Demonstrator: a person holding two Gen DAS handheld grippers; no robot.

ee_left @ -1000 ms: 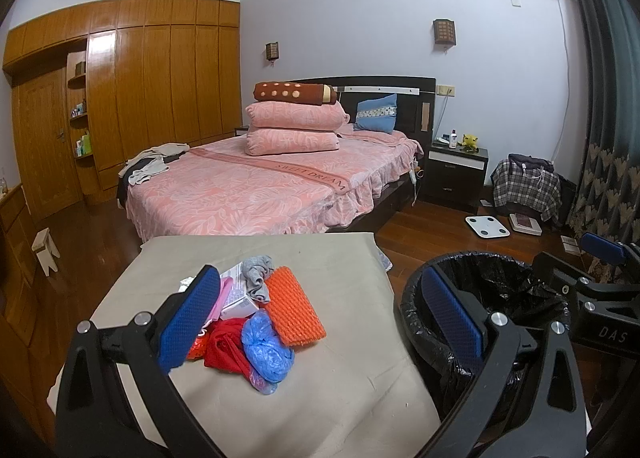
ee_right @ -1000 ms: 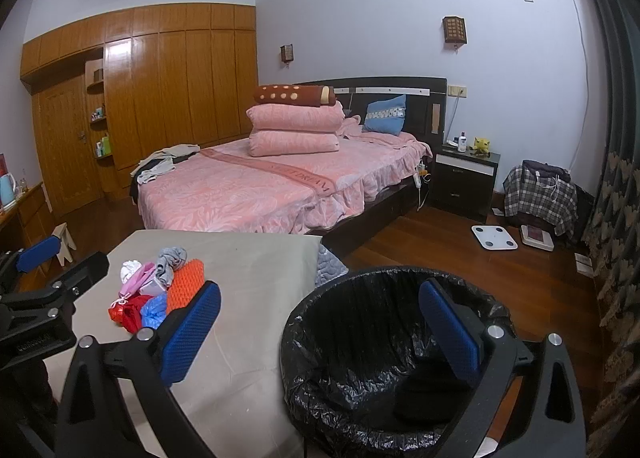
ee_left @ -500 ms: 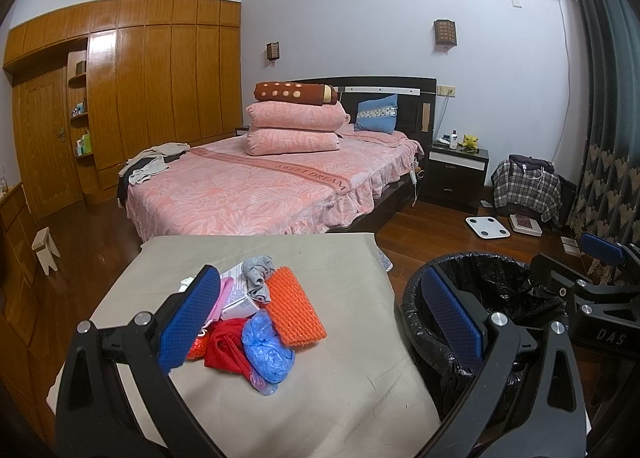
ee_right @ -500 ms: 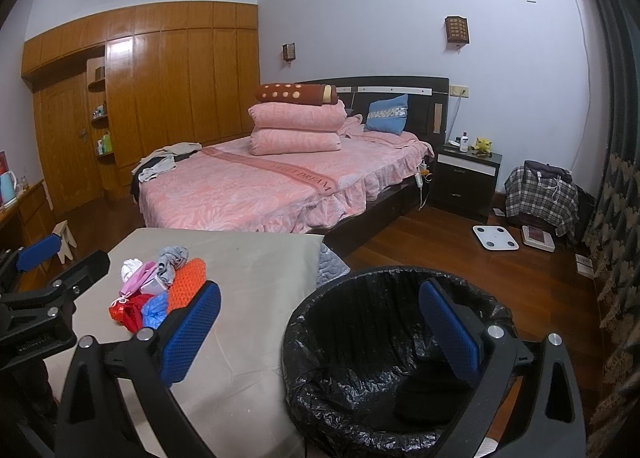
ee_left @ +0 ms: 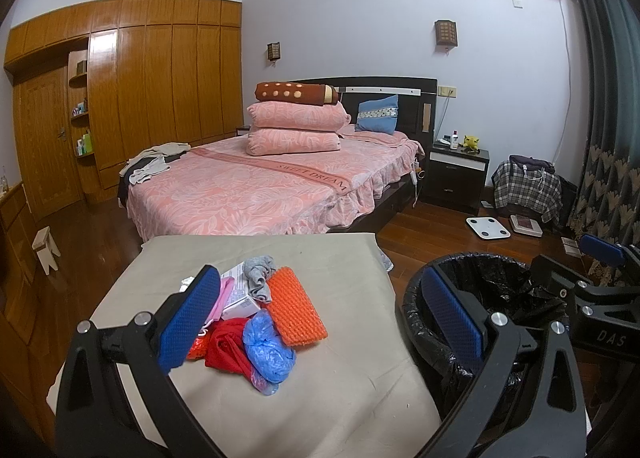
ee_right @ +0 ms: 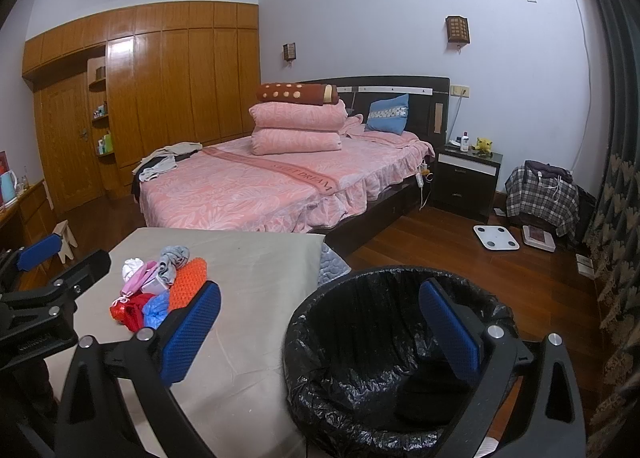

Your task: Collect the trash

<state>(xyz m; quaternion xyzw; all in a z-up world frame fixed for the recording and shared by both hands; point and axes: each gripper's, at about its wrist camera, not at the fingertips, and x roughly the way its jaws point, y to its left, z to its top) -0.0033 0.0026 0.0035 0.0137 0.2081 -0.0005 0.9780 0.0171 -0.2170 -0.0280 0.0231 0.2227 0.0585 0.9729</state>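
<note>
The left gripper is held above the near part of the table with its blue pads spread wide and nothing between them; the right gripper is likewise held apart and empty, with its right pad over the mouth of the trash bin. The trash pile is seen on the grey table cloth, made up of an orange mesh piece, a blue plastic bag, red plastic, a grey cloth and a pink-and-white box, all touching one another. The black-lined bin is placed just beside the table's right edge, and a pink bed is noted beyond the table.
</note>
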